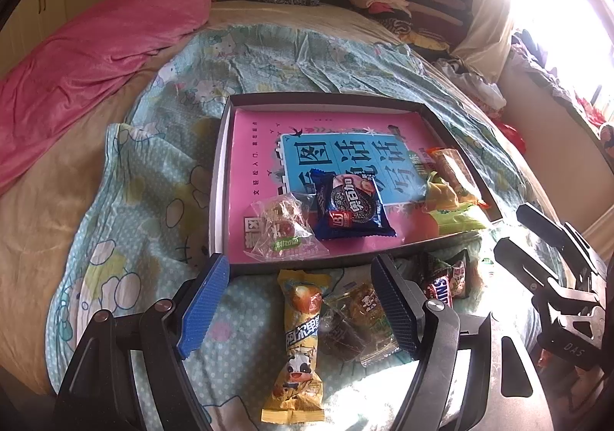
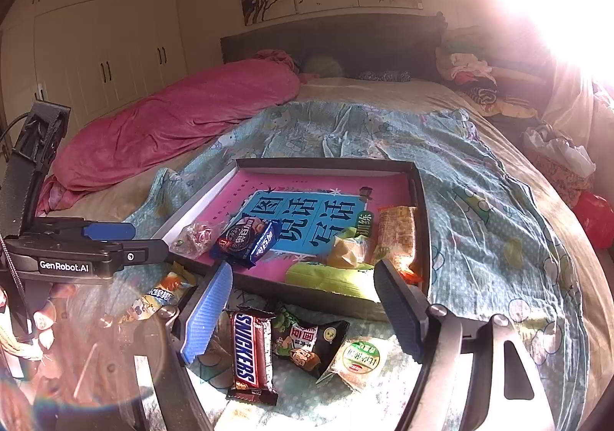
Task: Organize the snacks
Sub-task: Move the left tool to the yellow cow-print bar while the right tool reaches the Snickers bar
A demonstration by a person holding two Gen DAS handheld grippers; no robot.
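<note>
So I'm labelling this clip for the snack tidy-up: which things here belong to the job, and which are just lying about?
Part of the job:
- box tray
- Oreo pack in it
- Snickers bar on the bed
- yellow milk candy on the bed
- both open hand-held grippers: left, right

Just lying about:
- pink blanket
- clothes pile
- wardrobe

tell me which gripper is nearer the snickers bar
Right. The right gripper hangs open directly over the Snickers bar, which lies between its fingers. The left gripper is off to the side, open over a yellow milk candy.
</note>
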